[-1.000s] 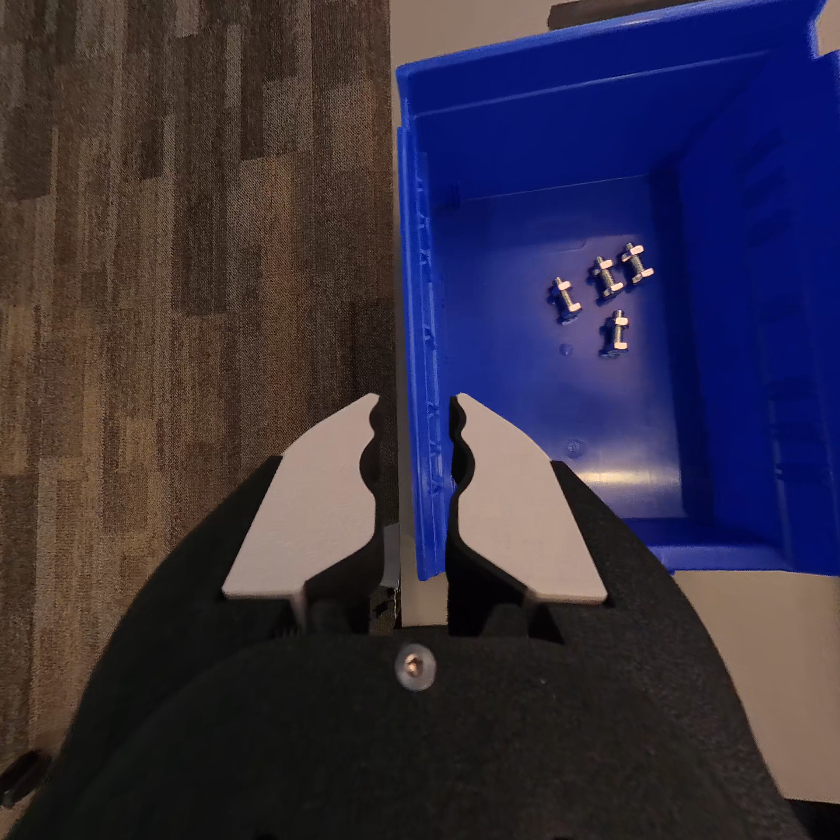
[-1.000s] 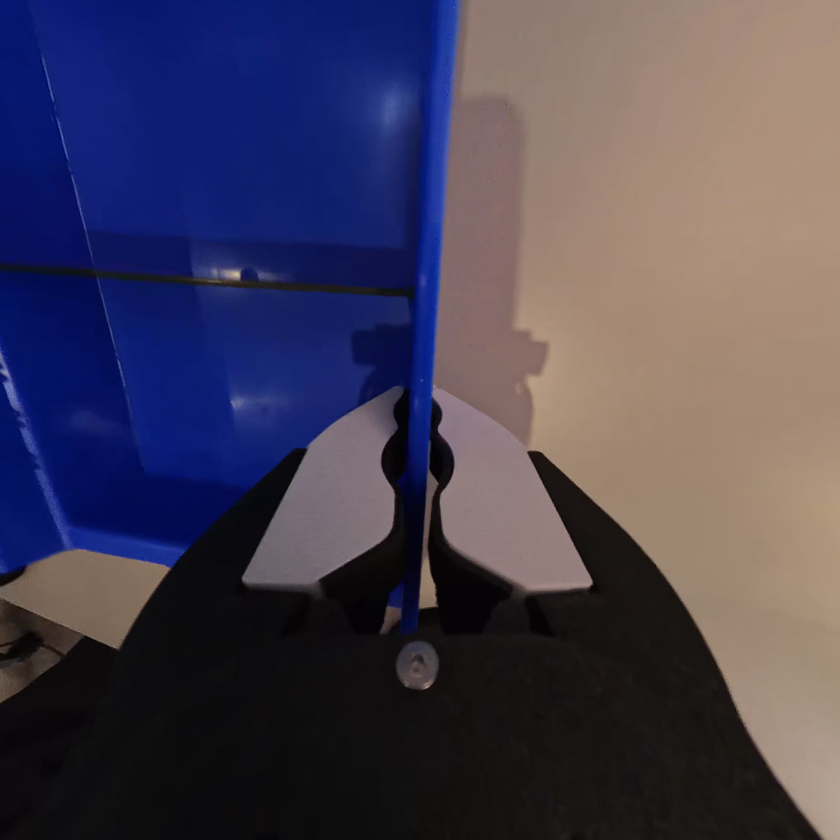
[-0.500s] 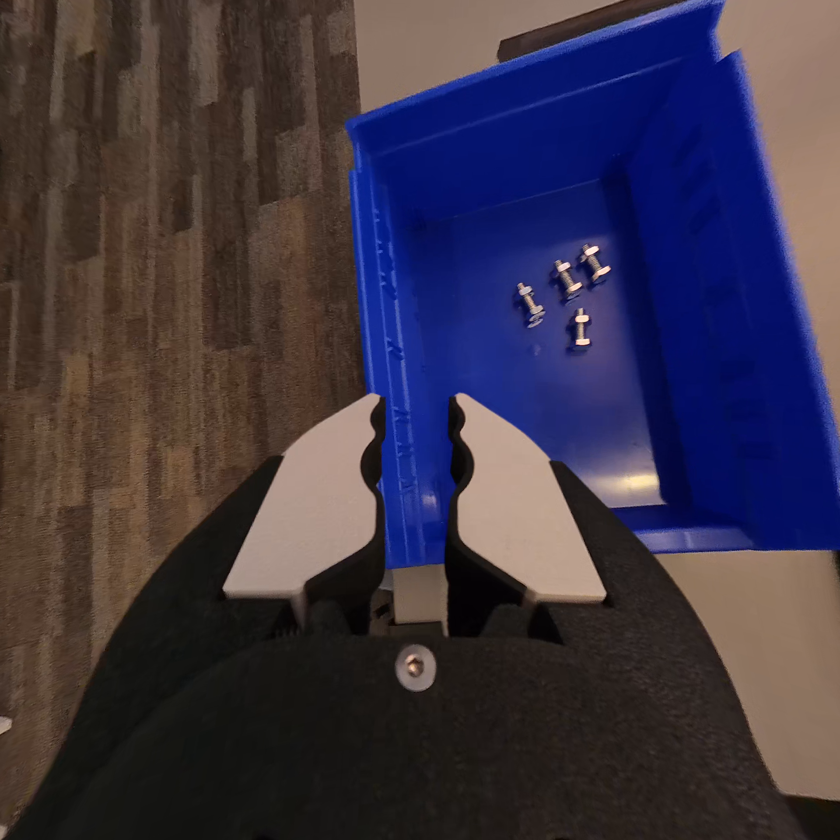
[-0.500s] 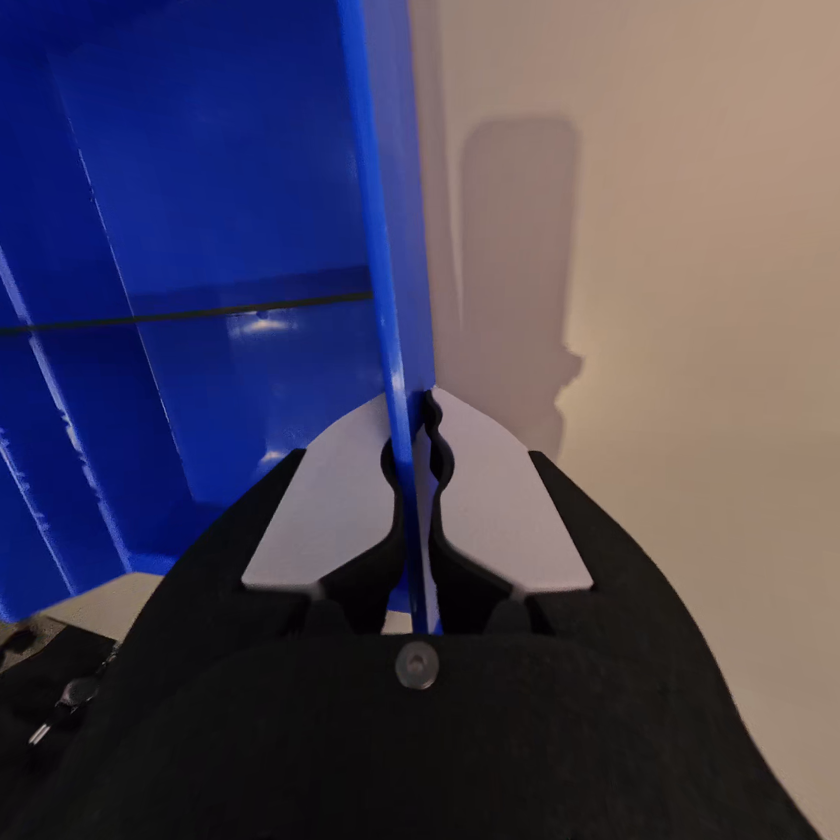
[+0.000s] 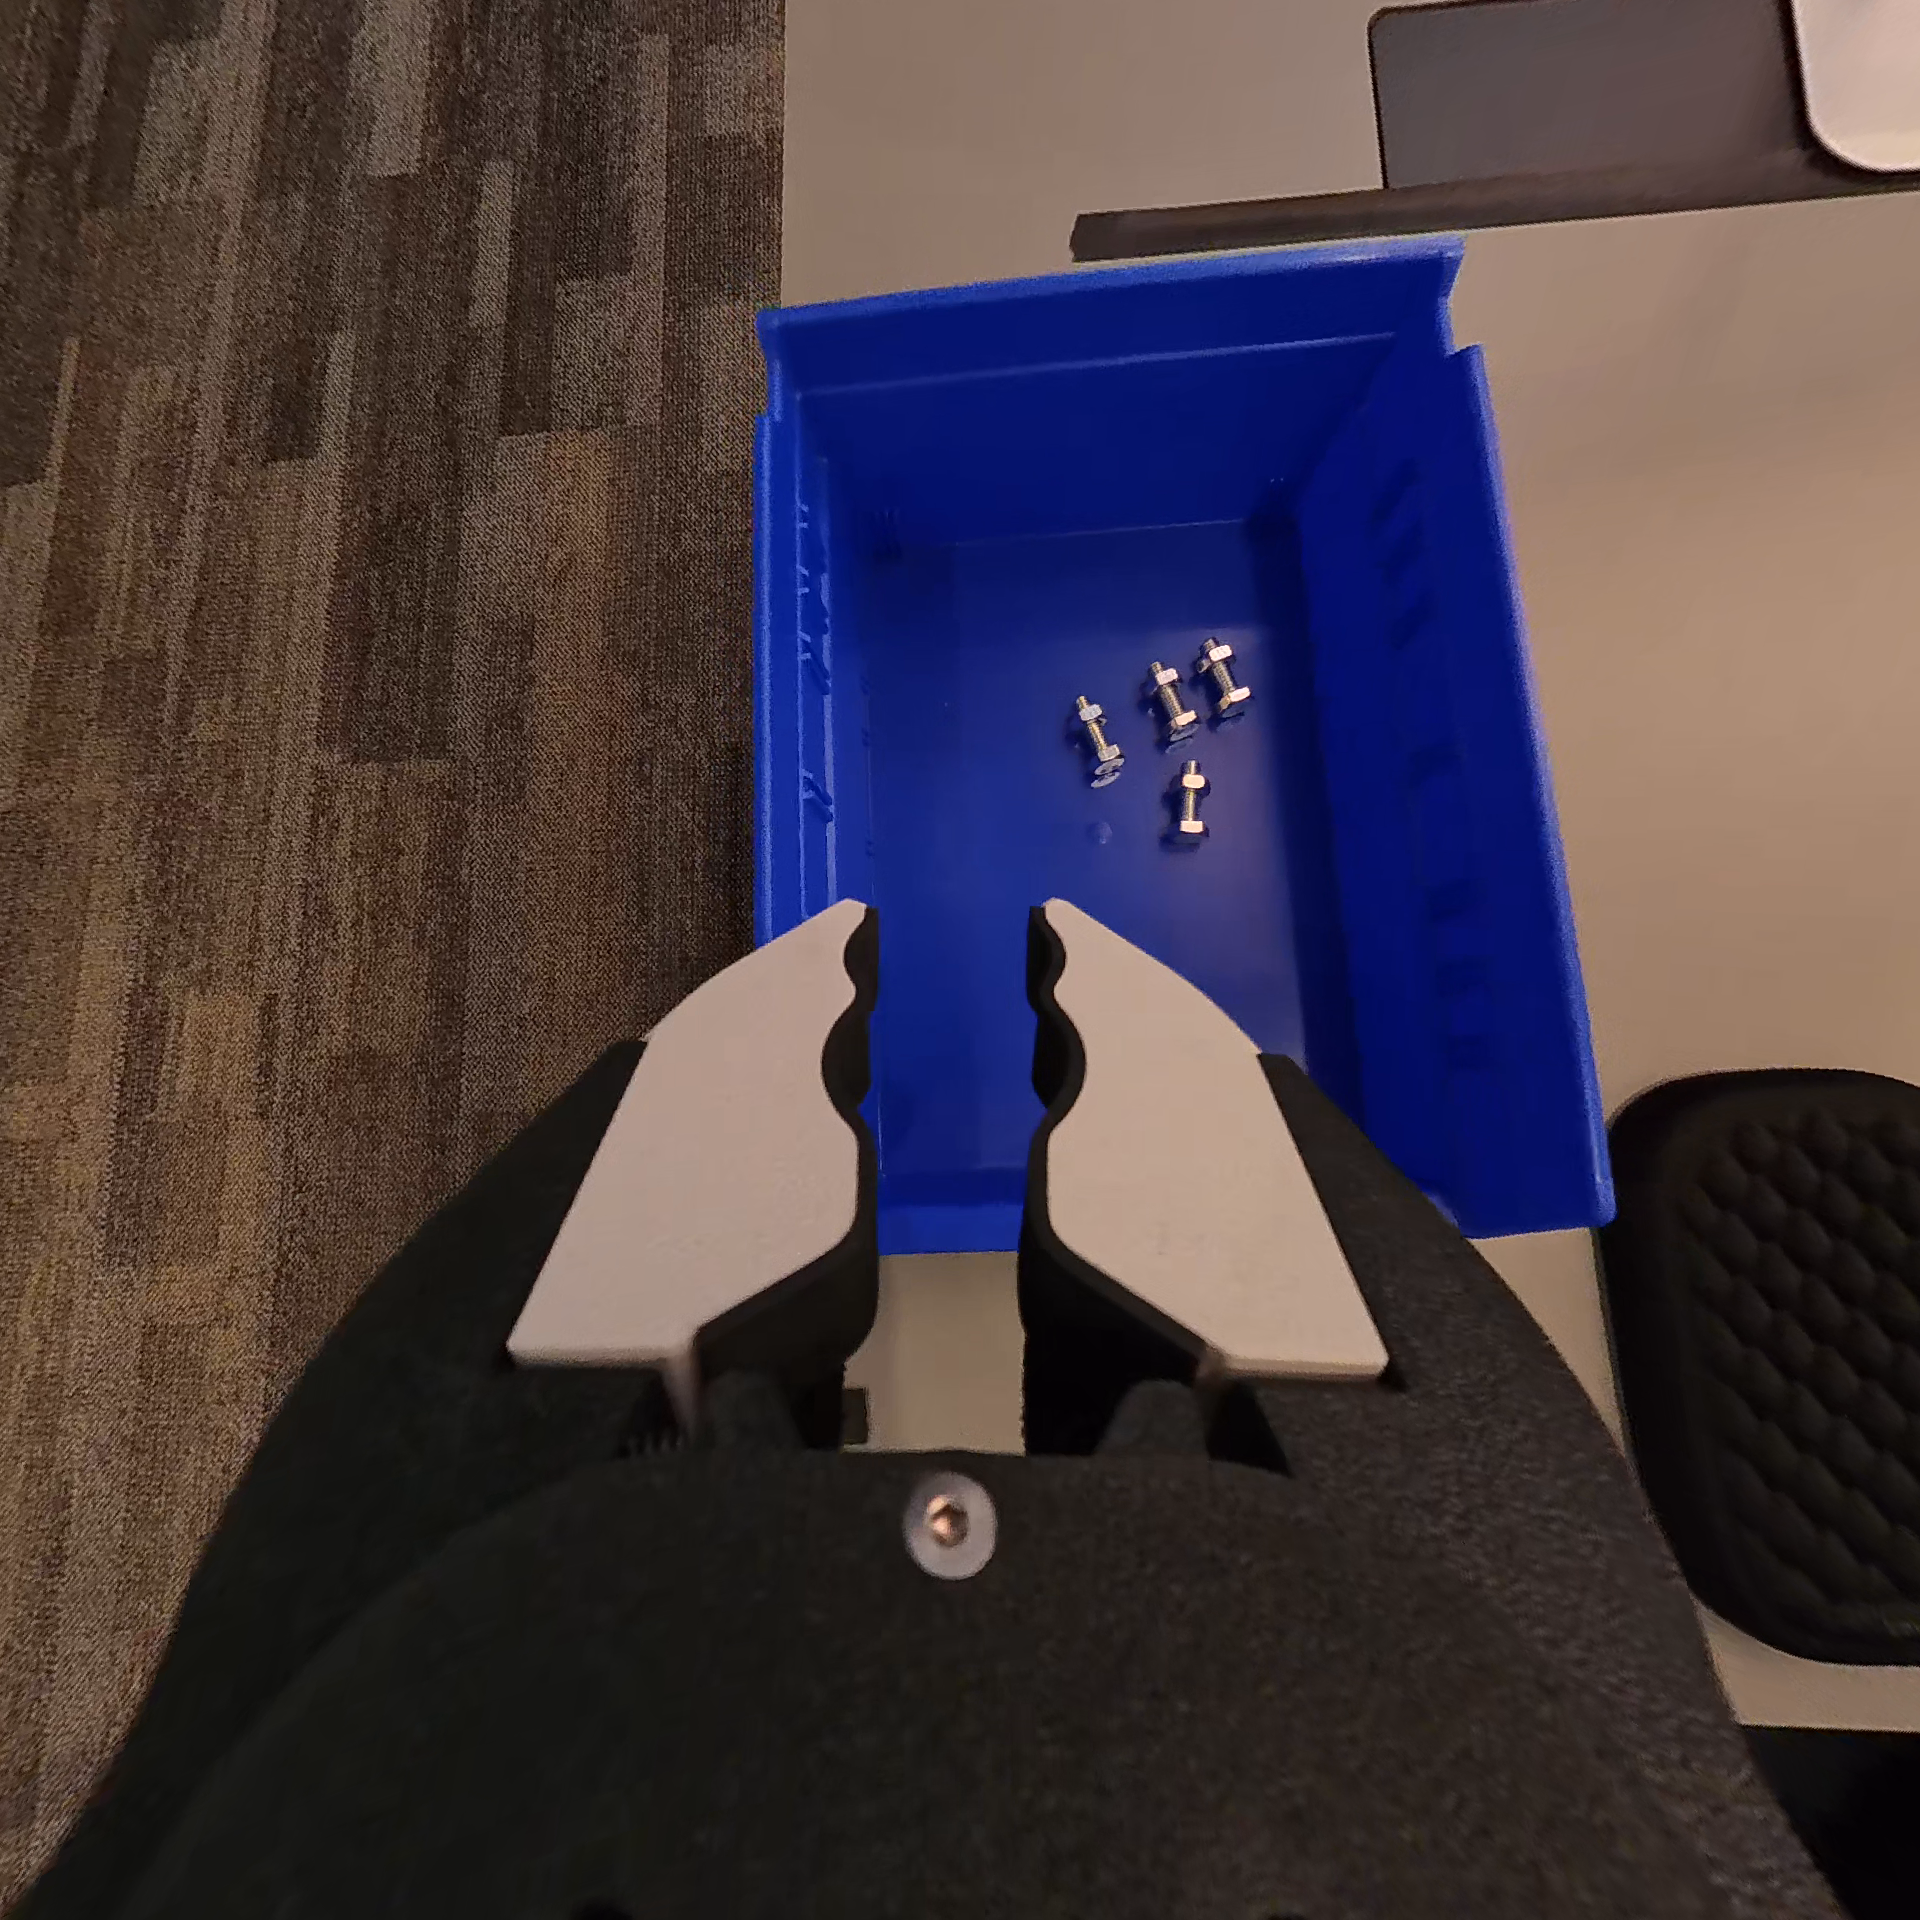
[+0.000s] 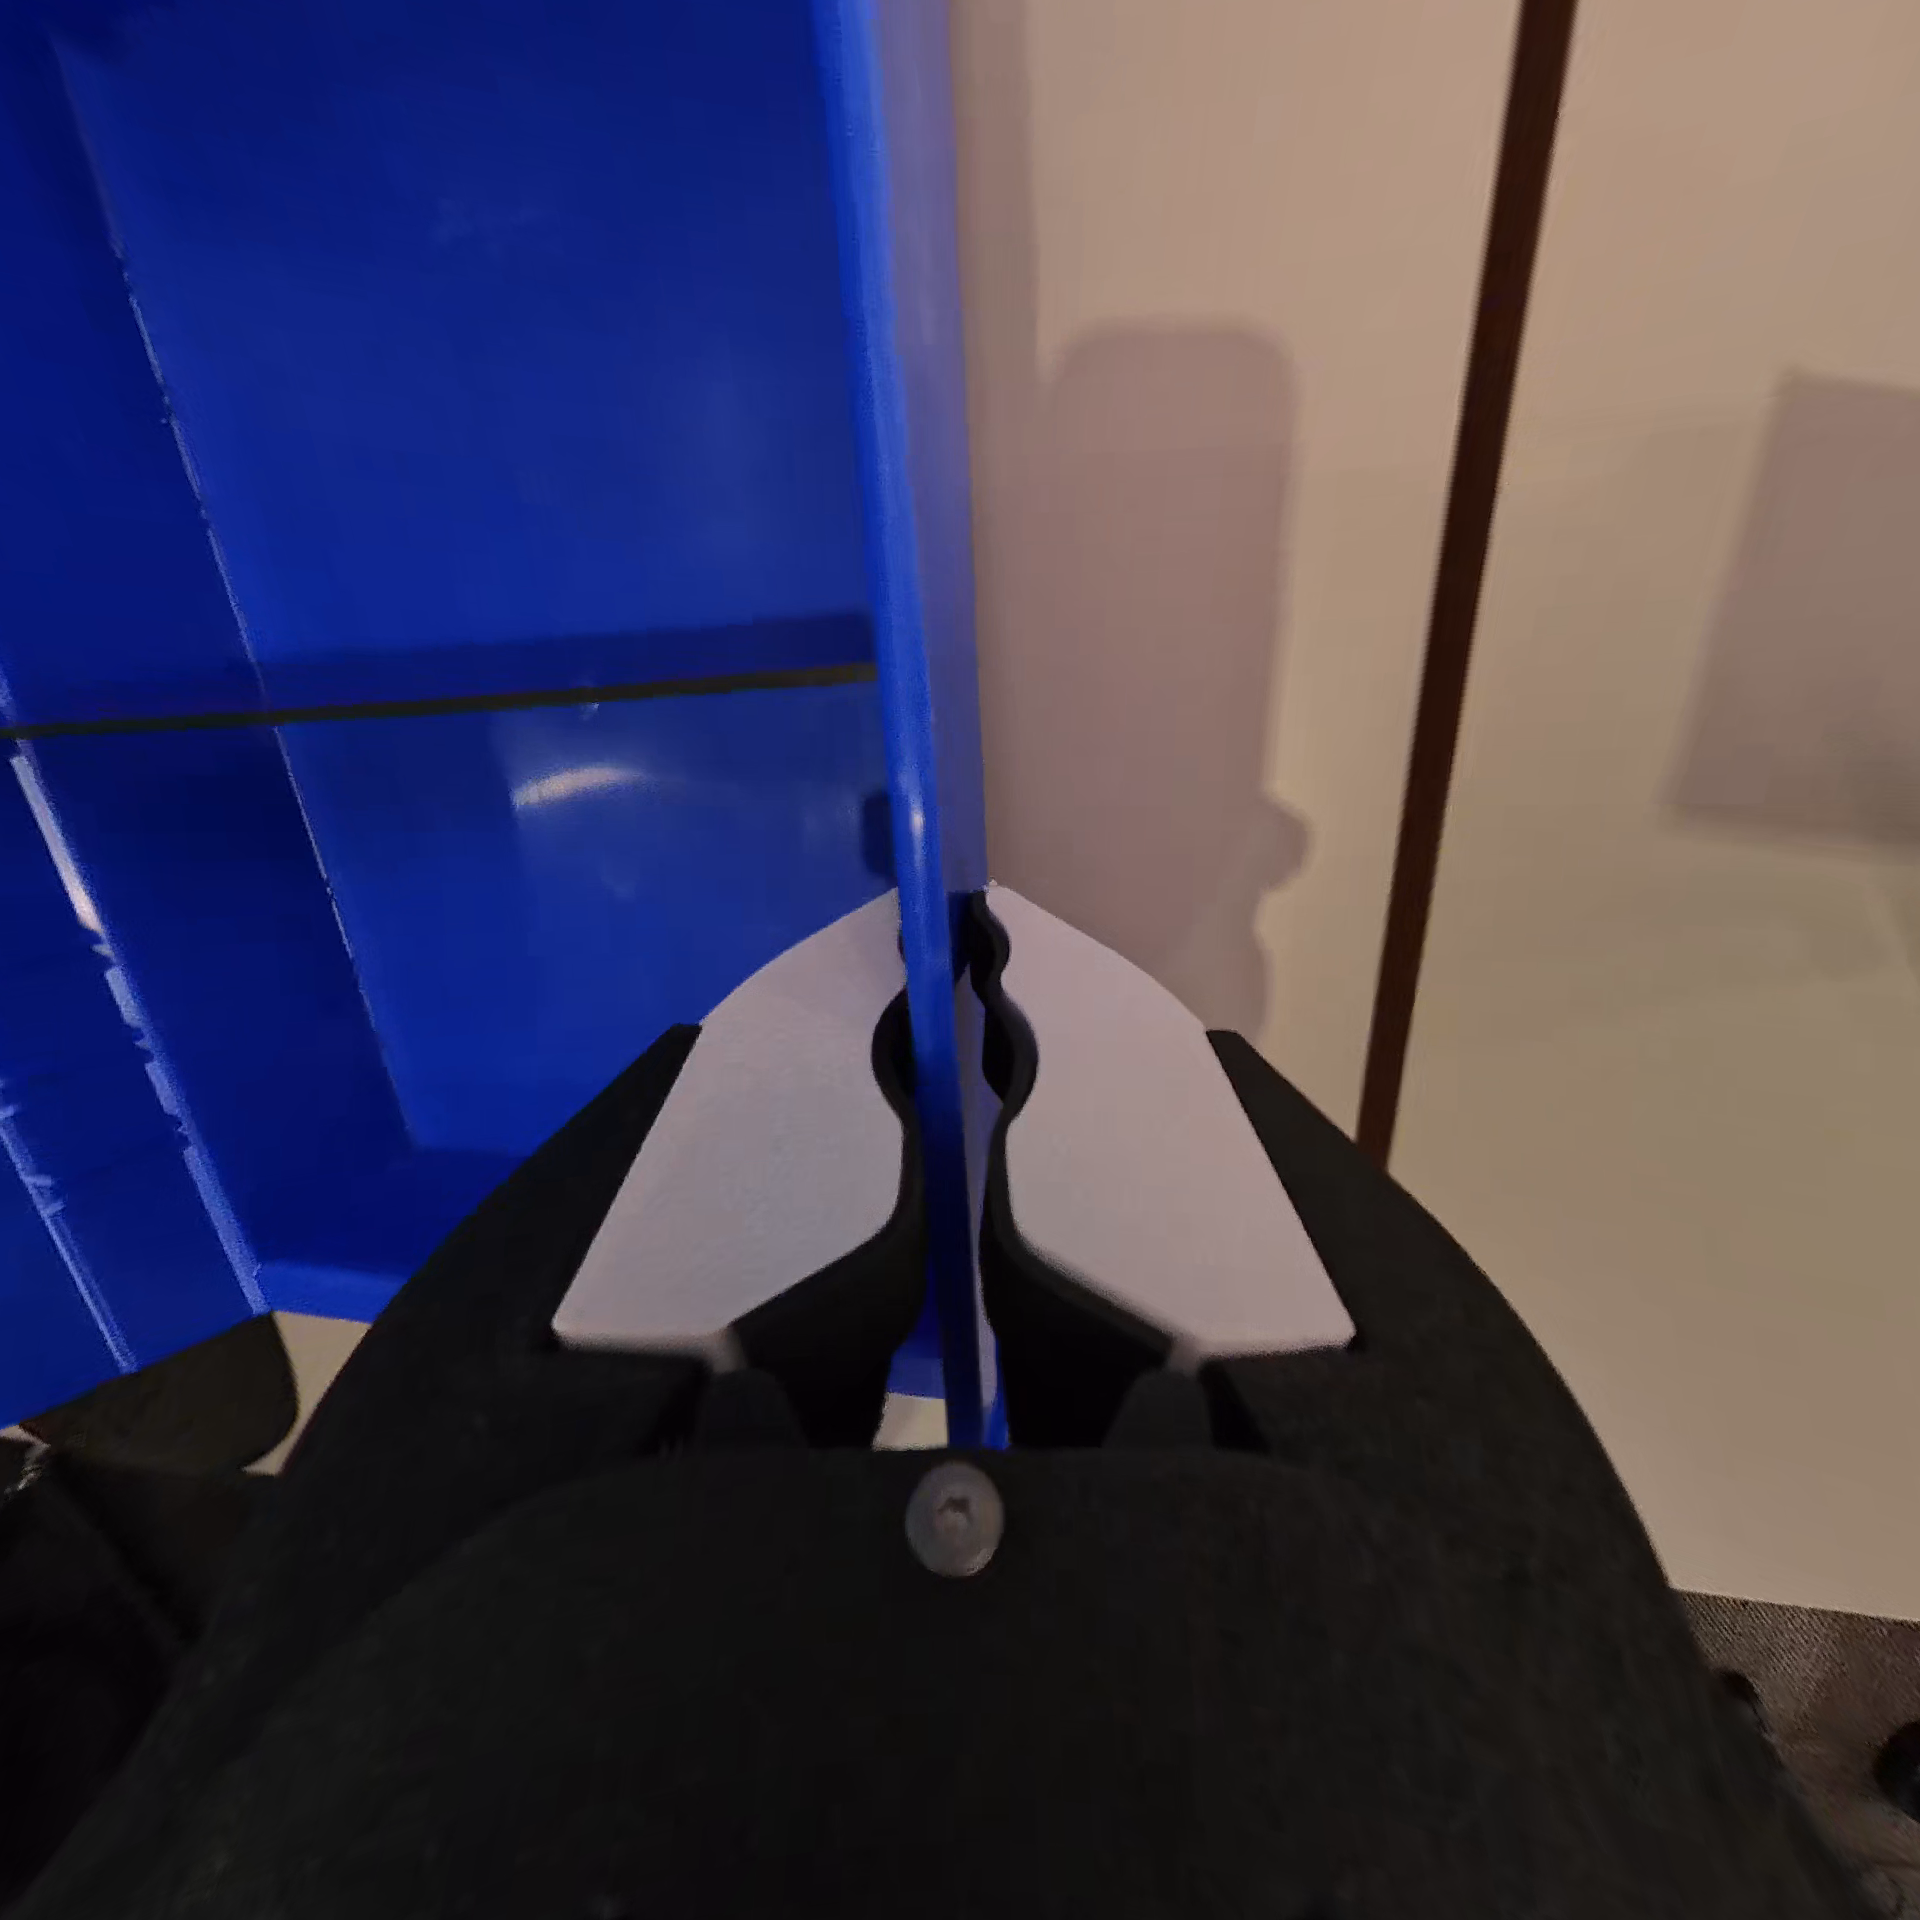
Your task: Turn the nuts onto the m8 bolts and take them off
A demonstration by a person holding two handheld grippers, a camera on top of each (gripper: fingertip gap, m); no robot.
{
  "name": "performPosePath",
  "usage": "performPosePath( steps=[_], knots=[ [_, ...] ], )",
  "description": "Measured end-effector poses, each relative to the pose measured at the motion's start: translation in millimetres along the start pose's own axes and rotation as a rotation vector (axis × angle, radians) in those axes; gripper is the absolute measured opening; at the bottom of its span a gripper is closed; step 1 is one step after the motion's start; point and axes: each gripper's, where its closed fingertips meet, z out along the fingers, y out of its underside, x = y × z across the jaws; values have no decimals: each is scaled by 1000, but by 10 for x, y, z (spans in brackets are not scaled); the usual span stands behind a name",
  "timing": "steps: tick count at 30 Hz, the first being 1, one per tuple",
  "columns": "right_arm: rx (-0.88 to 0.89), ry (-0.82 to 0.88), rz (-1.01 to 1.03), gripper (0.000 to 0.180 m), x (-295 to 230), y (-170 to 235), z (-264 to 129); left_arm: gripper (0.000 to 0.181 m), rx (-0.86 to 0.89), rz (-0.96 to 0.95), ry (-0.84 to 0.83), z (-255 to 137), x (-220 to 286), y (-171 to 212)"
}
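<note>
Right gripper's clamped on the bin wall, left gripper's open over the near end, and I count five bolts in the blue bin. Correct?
Not quite: the left wrist view shows four bolts in the blue bin, not five. The rest holds: right gripper clamped on the bin wall, left gripper open.

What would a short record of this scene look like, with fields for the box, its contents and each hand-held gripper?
box: blue bin, open top, on a pale table
contents: four bolts with nuts on its floor
left hand-held gripper: open, above the bin's near left corner, holding nothing
right hand-held gripper: shut on the bin's side wall
beside table: brown carpet
</note>
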Motion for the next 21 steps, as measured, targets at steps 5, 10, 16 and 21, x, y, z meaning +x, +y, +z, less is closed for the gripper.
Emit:
performPosePath(
  steps=[5,10,16,21],
  knots=[
    [11,-26,19,6,211,86,11,27,7,-3,0,-52,100,-83],
    [38,-53,69,6,265,90,20,27,-6,28,-11,-59,216,-146],
    [47,-53,93,6,249,111,19,27,-7,33,31,-29,370,-217],
    [46,-42,89,6,250,124,19,28,-4,31,39,-3,388,-220]
  ],
)
